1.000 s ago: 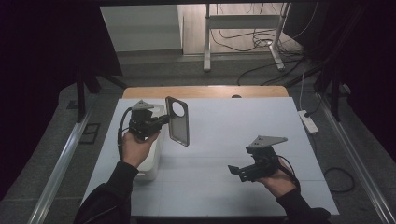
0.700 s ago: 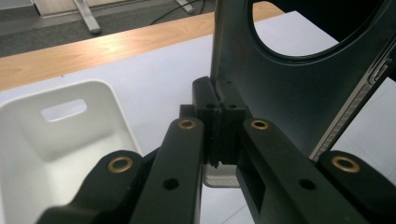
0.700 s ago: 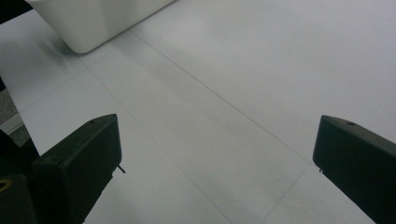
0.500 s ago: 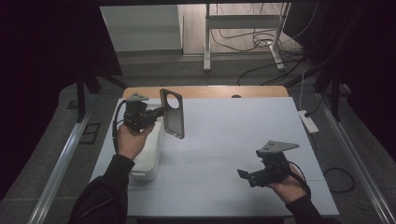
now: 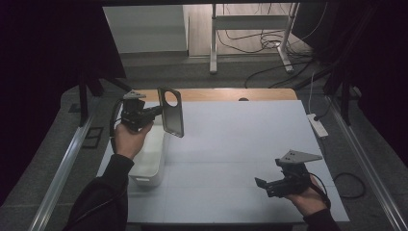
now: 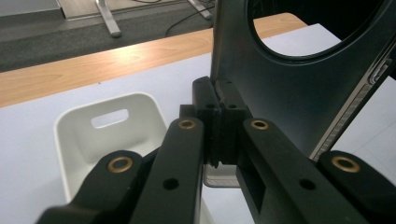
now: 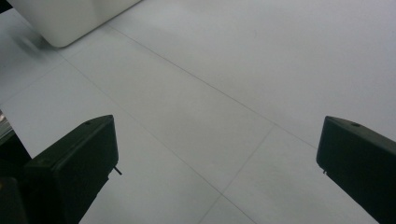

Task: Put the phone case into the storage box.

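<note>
Two grippers: we've the left gripper (image 5: 155,110) clamped on a dark phone case (image 5: 171,111) upper left of frame, long axis upright, over the white bin (image 5: 146,163), w/ right gripper (image 5: 262,185) jaws apart, lower right, well apart.

A lab: black curtains (image 5: 43,62), floor cables (image 5: 269,43), metal-railed table (image 5: 240,139).
</note>
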The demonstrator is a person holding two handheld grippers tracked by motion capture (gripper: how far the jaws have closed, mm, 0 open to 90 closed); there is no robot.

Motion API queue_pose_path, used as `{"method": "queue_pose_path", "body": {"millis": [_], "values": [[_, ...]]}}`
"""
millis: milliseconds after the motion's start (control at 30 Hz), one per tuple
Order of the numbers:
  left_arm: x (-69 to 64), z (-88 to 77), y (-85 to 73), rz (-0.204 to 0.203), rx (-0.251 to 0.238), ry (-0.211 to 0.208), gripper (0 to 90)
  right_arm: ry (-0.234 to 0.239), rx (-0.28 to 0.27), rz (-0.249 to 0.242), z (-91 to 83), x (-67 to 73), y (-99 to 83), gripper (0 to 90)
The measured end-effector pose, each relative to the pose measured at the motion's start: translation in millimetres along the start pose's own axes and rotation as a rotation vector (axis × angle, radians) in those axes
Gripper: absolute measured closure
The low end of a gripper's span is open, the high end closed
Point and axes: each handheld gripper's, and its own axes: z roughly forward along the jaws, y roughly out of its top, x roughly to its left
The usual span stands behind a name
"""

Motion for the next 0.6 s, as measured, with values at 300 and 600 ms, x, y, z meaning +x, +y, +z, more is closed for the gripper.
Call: {"method": "queue_pose_path", "body": {"millis": [300, 600], "values": [[13.2, -1.5, 4.5, -0.015, 0.006, 0.033, 89.1, -0.045, 0.006, 0.009, -9.1, -7.8, -13.8, 0.0], [22.7, -1.9, 8.0, -0.026, 0.002, 0.062, 89.1, -0.076, -0.005, 0.050, -20.4, -14.7, -27.5, 0.0]]}}
